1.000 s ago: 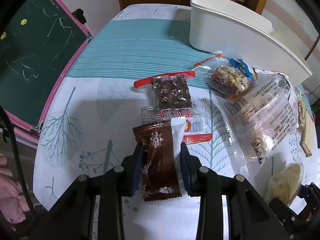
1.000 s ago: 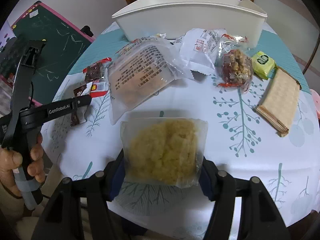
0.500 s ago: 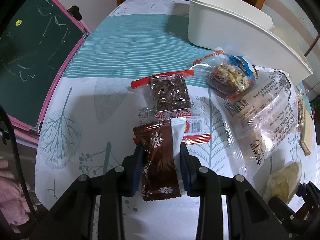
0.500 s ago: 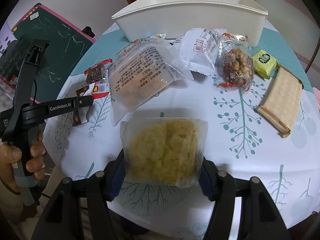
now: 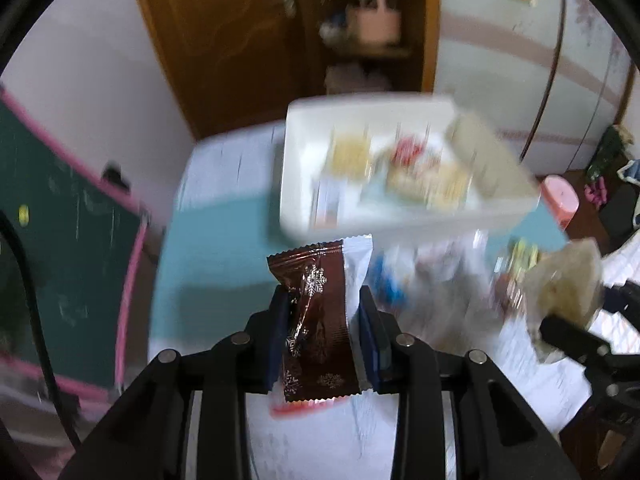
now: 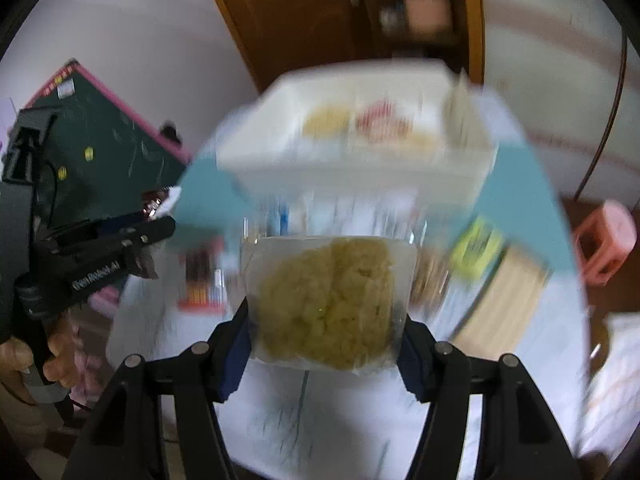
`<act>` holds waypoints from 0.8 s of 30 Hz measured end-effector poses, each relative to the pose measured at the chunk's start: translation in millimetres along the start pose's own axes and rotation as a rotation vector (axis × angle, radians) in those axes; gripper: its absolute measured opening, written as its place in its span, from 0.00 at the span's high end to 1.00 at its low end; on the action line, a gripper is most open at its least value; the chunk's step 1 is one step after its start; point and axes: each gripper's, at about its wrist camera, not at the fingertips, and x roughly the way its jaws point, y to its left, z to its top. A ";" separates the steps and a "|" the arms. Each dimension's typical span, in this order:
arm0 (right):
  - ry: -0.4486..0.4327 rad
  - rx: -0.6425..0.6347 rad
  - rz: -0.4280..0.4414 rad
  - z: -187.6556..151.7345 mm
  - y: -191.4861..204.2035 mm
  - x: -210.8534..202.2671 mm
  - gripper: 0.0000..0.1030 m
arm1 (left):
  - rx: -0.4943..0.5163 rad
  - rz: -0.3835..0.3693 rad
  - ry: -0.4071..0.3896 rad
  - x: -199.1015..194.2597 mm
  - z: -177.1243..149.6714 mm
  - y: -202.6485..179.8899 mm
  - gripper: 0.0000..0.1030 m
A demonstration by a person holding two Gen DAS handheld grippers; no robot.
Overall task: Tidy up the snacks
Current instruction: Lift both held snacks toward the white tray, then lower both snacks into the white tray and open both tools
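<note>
My left gripper (image 5: 323,312) is shut on a brown snack packet (image 5: 318,320) with white snowflakes and a white edge, held in the air above the table. My right gripper (image 6: 326,320) is shut on a clear bag of yellow crumbly snack (image 6: 326,304), also lifted. Both views are blurred by motion. Ahead stands the white bin (image 5: 400,216) (image 6: 360,168) with several snacks inside. The right gripper with its yellow bag (image 5: 564,292) shows at the right of the left wrist view. The left gripper (image 6: 160,216) shows at the left of the right wrist view.
Loose snacks lie on the tablecloth between the grippers and the bin: a green-yellow packet (image 6: 476,252), a wafer pack (image 6: 504,296), a red-edged packet (image 6: 202,280). A green chalkboard (image 5: 60,248) leans at the left. A pink stool (image 6: 604,240) stands right of the table. A hand (image 6: 24,364) holds the left gripper's handle.
Both grippers have risen off the table with their packets and tilted up, so the bin's inside now shows. The brown packet and yellow bag stay gripped.
</note>
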 end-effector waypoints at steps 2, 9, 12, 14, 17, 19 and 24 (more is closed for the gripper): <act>-0.064 -0.012 -0.015 27.4 0.1 -16.7 0.39 | 0.018 0.000 -0.059 -9.9 31.3 -3.9 0.70; -0.253 -0.006 -0.082 124.5 1.2 -61.8 0.38 | 0.038 -0.008 -0.189 -29.4 120.7 -14.3 0.70; -0.282 0.036 -0.078 156.9 -5.1 -66.2 0.38 | 0.038 -0.002 -0.236 -35.0 150.5 -15.0 0.70; -0.291 0.066 -0.064 173.1 -10.0 -64.0 0.38 | 0.033 -0.012 -0.251 -34.2 167.2 -15.9 0.70; -0.289 0.102 -0.066 192.7 -19.3 -55.0 0.38 | 0.035 -0.025 -0.253 -25.7 180.0 -18.4 0.70; -0.274 0.124 -0.074 202.0 -24.7 -42.1 0.38 | 0.037 -0.033 -0.243 -16.6 183.9 -21.4 0.70; -0.206 0.135 -0.085 211.3 -34.2 -6.1 0.36 | 0.030 -0.047 -0.186 24.5 195.3 -29.2 0.67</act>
